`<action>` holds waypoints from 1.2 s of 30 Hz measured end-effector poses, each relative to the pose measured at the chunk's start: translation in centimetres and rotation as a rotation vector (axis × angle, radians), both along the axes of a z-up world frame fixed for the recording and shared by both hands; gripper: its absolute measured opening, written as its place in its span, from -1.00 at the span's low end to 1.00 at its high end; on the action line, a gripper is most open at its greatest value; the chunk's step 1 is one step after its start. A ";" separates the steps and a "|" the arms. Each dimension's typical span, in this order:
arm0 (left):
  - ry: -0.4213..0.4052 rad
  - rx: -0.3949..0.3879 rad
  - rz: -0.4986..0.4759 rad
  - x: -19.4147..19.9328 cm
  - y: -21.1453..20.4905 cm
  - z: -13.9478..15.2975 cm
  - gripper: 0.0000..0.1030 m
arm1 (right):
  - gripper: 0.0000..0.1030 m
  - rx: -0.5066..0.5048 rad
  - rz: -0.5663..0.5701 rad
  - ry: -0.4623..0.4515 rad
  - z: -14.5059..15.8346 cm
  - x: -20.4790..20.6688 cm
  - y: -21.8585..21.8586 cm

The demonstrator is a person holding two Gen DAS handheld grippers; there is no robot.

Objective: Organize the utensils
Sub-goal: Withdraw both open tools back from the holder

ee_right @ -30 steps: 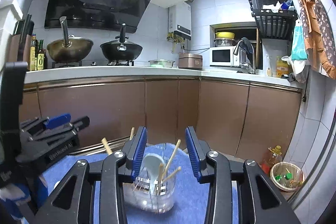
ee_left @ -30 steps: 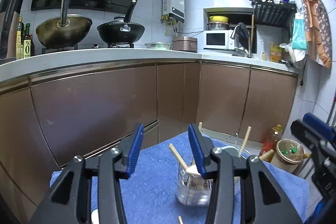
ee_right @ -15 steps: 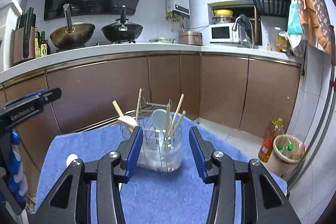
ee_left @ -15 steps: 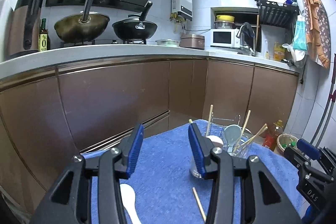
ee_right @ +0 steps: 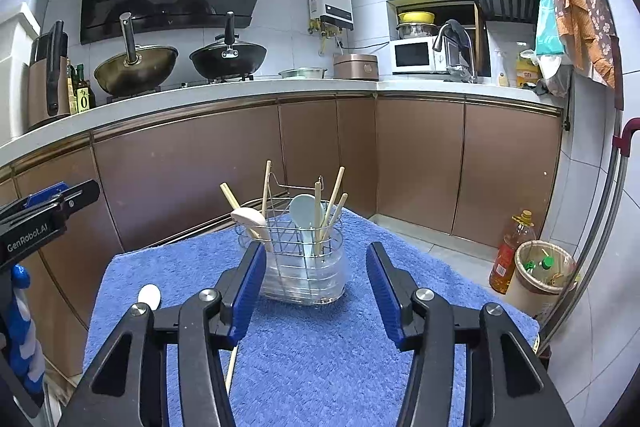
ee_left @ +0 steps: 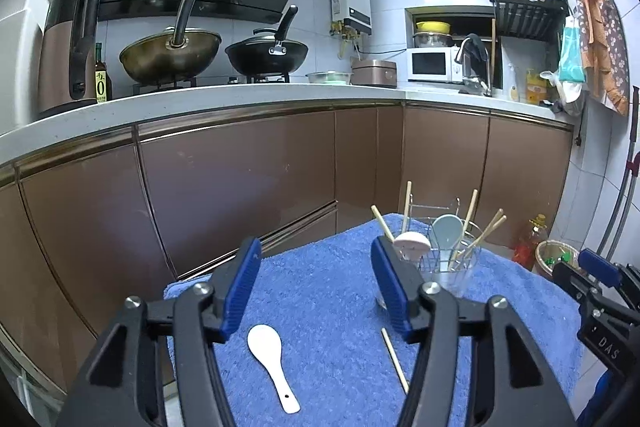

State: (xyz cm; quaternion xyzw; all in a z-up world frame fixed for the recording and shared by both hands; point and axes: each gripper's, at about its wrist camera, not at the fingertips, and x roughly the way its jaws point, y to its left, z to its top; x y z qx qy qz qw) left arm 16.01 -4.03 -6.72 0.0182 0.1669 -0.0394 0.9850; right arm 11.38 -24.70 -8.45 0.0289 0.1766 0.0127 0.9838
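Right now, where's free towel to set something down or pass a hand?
Free: towel right of the holder, and between spoon and loose chopstick. Both grippers, left and right, stand open and empty. Crowded: the holder's back corner.

Both my grippers have backed away from the utensil holder; my left gripper and right gripper have just been opening, nothing between their jaws.
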 end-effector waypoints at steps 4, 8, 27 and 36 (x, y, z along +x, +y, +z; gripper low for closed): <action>0.001 0.008 0.018 -0.4 0.3 -0.1 0.08 | -0.03 -0.009 0.004 0.001 0.1 -0.4 0.5; 0.009 0.011 0.043 -0.9 1.0 -0.3 0.14 | -0.02 -0.021 0.002 -0.006 0.4 -0.8 0.7; 0.015 0.011 0.065 -2.7 2.6 -0.2 0.16 | 0.04 -0.025 0.008 -0.032 1.4 -2.4 1.1; 0.174 -0.093 0.092 0.1 7.5 -2.3 0.20 | 0.04 -0.029 0.050 0.027 0.6 -1.4 1.3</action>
